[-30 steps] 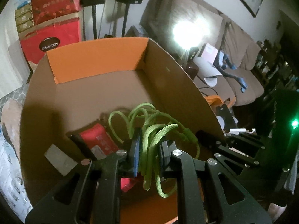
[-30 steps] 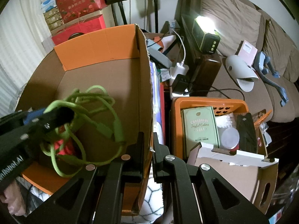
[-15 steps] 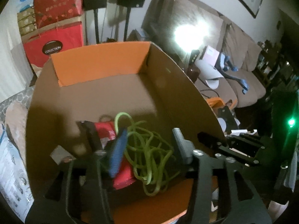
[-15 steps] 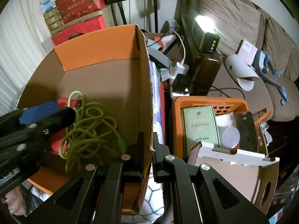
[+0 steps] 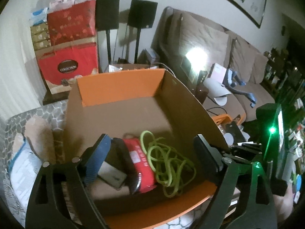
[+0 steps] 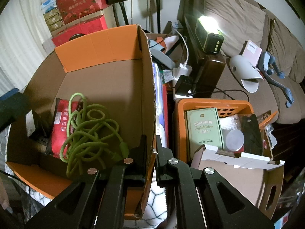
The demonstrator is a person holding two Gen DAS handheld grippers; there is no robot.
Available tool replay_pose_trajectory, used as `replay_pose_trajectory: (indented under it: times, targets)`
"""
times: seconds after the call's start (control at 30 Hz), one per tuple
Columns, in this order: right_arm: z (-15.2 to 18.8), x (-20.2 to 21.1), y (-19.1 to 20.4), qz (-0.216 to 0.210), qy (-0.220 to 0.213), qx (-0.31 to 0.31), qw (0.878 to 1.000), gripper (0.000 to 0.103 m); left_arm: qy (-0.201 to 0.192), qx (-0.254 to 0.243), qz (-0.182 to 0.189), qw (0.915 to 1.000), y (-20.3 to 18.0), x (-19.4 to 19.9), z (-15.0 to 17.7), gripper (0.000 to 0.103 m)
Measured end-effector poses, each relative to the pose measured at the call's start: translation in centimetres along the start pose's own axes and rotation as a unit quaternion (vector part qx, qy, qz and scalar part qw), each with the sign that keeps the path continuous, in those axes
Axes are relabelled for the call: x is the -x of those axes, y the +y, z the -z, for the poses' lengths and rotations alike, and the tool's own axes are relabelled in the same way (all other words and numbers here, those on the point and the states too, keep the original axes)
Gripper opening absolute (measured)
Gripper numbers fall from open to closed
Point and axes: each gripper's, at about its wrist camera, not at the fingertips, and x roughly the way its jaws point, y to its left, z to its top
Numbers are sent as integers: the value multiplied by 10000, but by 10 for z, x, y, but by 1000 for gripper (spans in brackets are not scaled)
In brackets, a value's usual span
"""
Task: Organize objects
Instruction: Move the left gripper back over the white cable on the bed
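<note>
Left gripper (image 5: 152, 154) jaws have just been opening, wide apart with nothing between them, above the green cable (image 5: 167, 162) lying in the cardboard box (image 5: 190, 103); right gripper (image 6: 151, 148) pinches the box's right wall

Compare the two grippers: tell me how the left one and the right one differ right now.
The left gripper stands wide open above the cardboard box, its jaws having just been opening, nothing between them; the green cable lies loose in the box. The right gripper is shut on the box's side wall. Both are black and point down.
</note>
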Motion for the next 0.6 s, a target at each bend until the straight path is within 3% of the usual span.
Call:
replay_pose_trajectory:
  times: [0.37,0.6]
  targets:
    - [1,0,-3,-17,-9,-37,10000,6,-192,73,-257,9995,31,23,-3,102]
    - [0,0,-5,-20,-13,-36,10000,6,-262,242,-492,9982,62,39,-3,103]
